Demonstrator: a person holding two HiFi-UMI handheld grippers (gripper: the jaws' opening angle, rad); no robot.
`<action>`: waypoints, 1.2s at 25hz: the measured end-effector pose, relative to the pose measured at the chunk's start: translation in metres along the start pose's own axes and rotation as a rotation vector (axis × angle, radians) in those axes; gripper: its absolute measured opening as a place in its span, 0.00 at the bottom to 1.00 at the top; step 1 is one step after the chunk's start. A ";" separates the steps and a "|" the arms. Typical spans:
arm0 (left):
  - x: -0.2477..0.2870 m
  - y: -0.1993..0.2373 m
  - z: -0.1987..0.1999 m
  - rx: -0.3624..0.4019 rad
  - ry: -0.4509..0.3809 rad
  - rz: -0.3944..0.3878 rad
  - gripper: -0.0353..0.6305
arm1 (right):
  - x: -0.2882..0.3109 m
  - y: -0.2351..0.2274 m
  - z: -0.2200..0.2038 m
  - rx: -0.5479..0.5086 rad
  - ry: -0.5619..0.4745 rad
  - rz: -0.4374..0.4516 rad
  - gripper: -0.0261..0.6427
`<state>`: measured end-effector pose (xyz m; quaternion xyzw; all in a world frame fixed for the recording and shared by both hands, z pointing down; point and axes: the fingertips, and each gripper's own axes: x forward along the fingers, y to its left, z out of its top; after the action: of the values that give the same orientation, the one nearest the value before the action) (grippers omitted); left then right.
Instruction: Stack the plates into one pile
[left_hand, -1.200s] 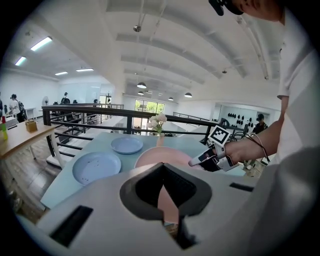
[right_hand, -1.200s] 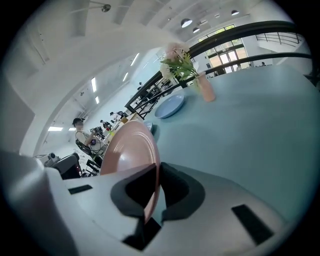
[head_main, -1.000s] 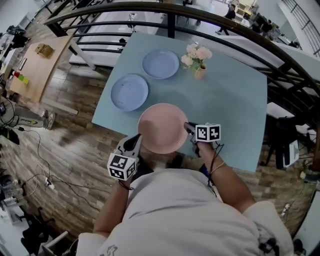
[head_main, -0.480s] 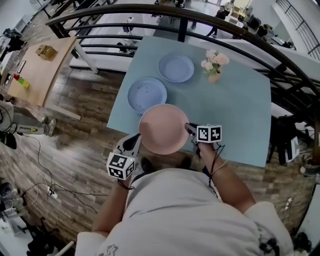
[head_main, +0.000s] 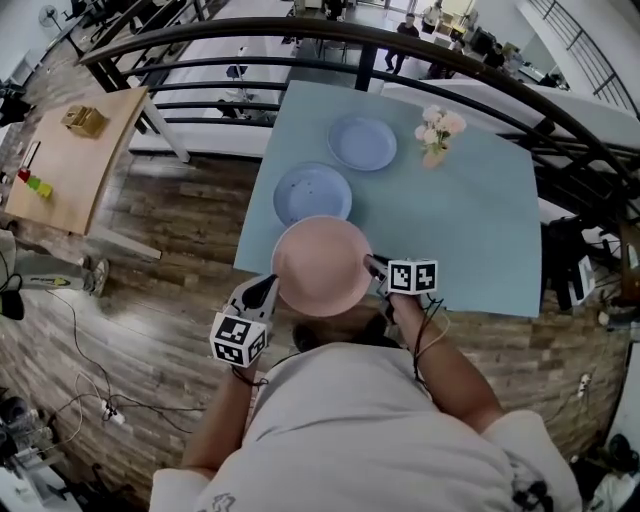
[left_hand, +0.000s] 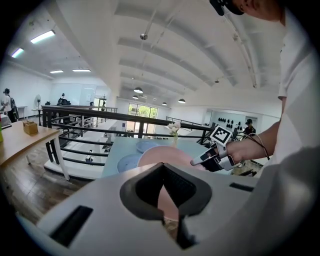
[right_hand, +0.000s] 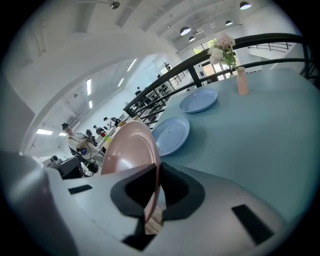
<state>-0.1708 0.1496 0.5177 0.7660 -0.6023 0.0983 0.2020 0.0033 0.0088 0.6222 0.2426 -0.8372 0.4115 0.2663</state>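
Clamping left claw (head_main: 266, 291) and right claw (head_main: 371, 266) on opposite rims of smooth round pink plate (head_main: 318, 265), holding it over teal table (head_main: 470, 230) edge.

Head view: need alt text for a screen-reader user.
A person holds a pink plate by opposite rims, left hand-held gripper and right hand-held gripper both shut on it, at the near edge of a pale blue table. Beyond lie a nearer blue plate, a farther blue plate and a flower vase.
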 end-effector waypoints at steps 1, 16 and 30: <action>-0.001 0.002 0.000 -0.001 -0.001 -0.006 0.06 | -0.001 0.003 0.000 -0.001 -0.003 -0.006 0.08; 0.052 0.020 0.020 0.003 0.011 -0.013 0.06 | 0.018 -0.024 0.038 0.025 -0.001 0.013 0.08; 0.140 0.007 0.053 0.021 0.055 -0.055 0.06 | 0.014 -0.083 0.085 0.054 0.013 0.007 0.08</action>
<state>-0.1466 0.0018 0.5271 0.7815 -0.5741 0.1200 0.2128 0.0235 -0.1083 0.6333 0.2440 -0.8249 0.4363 0.2639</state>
